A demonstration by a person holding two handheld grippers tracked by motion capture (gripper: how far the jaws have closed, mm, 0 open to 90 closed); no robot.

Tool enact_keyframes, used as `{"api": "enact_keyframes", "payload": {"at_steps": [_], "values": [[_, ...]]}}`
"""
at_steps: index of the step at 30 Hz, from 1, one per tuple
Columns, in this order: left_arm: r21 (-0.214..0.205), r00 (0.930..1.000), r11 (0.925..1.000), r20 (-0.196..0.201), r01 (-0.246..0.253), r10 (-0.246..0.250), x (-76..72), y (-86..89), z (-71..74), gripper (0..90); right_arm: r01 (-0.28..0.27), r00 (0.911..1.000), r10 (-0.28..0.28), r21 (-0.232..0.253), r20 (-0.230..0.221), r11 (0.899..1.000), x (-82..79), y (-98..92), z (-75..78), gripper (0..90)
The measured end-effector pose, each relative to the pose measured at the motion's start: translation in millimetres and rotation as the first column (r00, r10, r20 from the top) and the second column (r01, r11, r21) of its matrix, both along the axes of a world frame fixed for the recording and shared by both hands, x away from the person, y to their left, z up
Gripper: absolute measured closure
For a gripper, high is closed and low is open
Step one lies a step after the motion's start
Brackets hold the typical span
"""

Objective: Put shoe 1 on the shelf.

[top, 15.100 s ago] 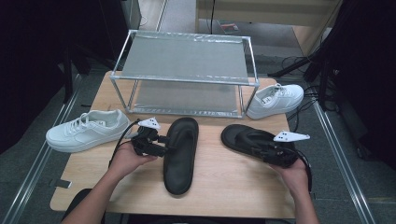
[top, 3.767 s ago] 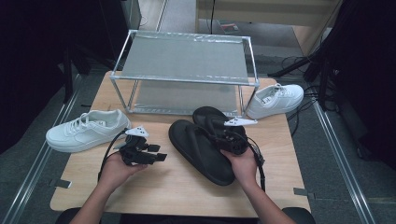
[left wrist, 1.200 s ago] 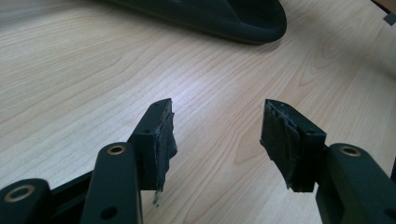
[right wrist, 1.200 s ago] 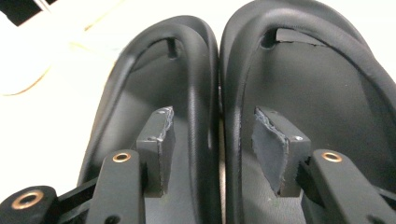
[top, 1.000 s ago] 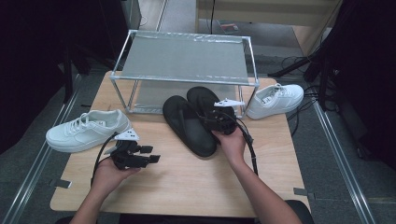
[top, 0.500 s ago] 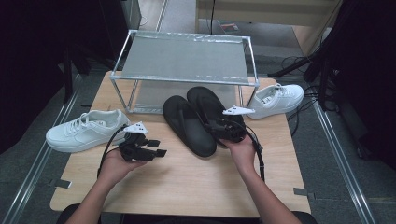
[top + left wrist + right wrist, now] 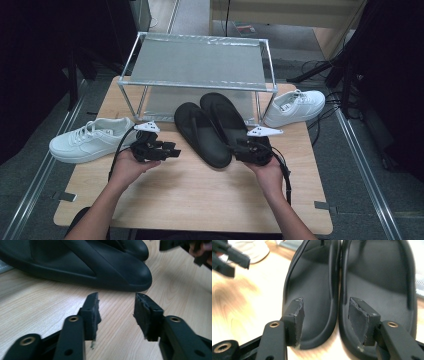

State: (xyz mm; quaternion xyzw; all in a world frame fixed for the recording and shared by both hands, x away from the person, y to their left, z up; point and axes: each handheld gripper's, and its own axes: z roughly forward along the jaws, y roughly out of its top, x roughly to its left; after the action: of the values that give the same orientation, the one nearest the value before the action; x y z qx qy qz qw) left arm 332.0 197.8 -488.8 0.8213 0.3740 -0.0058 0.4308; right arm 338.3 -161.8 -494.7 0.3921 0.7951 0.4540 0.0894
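1. L gripper (image 7: 116,312): jaws part open, have just been closing; nothing betw. them, bare tabletop (image 7: 200,190) under. Pts at heel of nearer flip-flop, just short of it.
2. R gripper (image 7: 325,315): jaws open, gripping nothing; straddle the adjoining heel edges of both flip-flops, pads not pressing.
3. Left black flip-flop (image 7: 201,132): flat on table, heel toward person, toe by rack.
4. Right black flip-flop (image 7: 227,117): alongside, edges touching, toe just under rack's front rail.
5. Metal rack (image 7: 197,62): two mesh shelves, back of table; top shelf bare, lower holds no shoe.
6. White sneaker (image 7: 90,142): table's left edge, beside L gripper.
7. 2nd white sneaker (image 7: 295,106): right of rack.
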Motion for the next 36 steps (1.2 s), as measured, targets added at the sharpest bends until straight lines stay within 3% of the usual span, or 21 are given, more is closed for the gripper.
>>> {"api": "enact_keyframes", "payload": {"at_steps": [7,13,15,16,19,29,36], "values": [[-0.001,0.9999,1.0000,0.014,0.004,-0.004,10.1,-2.4,2.6,78.5,-0.032,0.9995,0.032,0.007,0.007,0.999,-14.7,-0.9,-5.0,46.1],[-0.044,0.9996,0.9990,0.028,-0.003,0.005,10.2,2.8,7.0,89.9,-0.044,0.9990,0.044,0.006,0.002,0.999,-26.5,-0.6,-6.1,45.1],[-0.036,0.9998,0.9994,0.020,0.001,0.000,12.1,2.8,11.6,90.0,-0.054,0.9985,0.054,0.005,0.004,0.999,-28.4,-0.4,-6.5,44.7],[-0.023,0.9993,0.9997,0.038,0.007,-0.006,12.7,1.8,15.1,90.0,-0.055,0.9985,0.055,0.006,0.007,0.998,-29.2,-0.2,-6.9,44.7],[-0.042,0.9985,0.9990,0.054,0.016,-0.014,15.5,0.4,22.5,90.0,-0.054,0.9985,0.054,0.014,0.002,0.998,-30.0,-0.5,-7.6,44.7],[-0.002,0.9951,0.9996,0.095,0.028,-0.028,46.3,-3.3,50.5,90.0,-0.051,0.9987,0.052,0.026,-0.005,0.998,-27.5,-2.4,-7.9,45.2],[-0.012,0.9943,0.9996,0.104,0.025,-0.024,65.8,0.6,66.2,89.9,-0.046,0.9989,0.046,0.018,-0.006,0.999,-25.1,-1.7,-9.2,45.6]]}}
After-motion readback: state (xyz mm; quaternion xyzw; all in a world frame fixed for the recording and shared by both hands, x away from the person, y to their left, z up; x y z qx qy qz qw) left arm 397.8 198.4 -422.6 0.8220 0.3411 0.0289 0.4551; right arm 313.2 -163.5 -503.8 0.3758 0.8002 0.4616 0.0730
